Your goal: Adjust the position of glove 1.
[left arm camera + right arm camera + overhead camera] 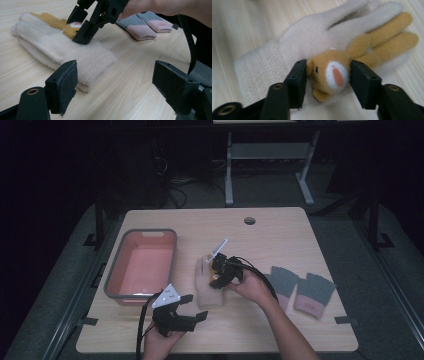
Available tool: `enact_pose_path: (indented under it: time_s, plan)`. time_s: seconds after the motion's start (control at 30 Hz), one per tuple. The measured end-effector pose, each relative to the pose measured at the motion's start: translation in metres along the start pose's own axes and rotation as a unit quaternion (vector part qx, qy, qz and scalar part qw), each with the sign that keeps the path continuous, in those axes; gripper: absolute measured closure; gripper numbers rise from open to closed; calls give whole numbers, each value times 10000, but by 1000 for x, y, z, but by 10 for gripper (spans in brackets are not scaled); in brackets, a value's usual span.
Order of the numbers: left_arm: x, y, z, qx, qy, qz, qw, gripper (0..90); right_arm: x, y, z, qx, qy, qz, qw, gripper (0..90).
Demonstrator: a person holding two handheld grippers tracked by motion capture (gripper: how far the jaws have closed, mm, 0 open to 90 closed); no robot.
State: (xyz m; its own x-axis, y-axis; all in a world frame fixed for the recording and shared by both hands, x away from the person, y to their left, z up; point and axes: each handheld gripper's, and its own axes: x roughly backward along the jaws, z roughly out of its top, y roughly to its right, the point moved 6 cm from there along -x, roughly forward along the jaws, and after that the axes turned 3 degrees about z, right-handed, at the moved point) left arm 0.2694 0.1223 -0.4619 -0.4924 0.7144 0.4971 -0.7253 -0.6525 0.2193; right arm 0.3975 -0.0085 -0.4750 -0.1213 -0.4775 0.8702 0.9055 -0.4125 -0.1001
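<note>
Cream glove [294,57] flat mid-table, just right of pink bin [141,264], well left of grey-pink gloves [301,289]. Long axis roughly front-to-back: cuff toward person, fingers pointing away. Tan plush animal head [329,75] on back of glove.

Right gripper [325,81] down over that head, jaws bracketing it; left pad looks touching, right pad apart, so not clamped. Step judged: taking hold of glove. Next: close on plush or fabric, lift, carry left to bin.

Left gripper [113,86] near cuff, jaws wide, nothing between.
</note>
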Motion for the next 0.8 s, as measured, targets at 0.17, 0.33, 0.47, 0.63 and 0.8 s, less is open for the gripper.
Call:
enact_pose_path:
  time_s: [0.17, 0.33, 0.47, 0.63, 0.8]
  plan:
    - [-5, 0, 1, 109, -22, -2, 9999, 203, 4, 1, -3, -253, 235, 86, 9994, 396]
    - [-9, -1, 2, 201, -157, 59, 9997, 207, 15, 1, -8, -615, 487, 239, 9966, 339]
    - [-9, -4, 4, 341, -203, 114, 9991, 207, 19, 1, -11, -870, 619, 427, 9934, 319]
    - [-14, -9, 8, 614, -328, 299, 9971, 219, 25, 7, -16, -1130, 698, 413, 9903, 301]
    - [-28, -16, 11, 919, -464, 569, 9931, 233, 29, 20, -19, -1676, 867, 407, 9812, 298]
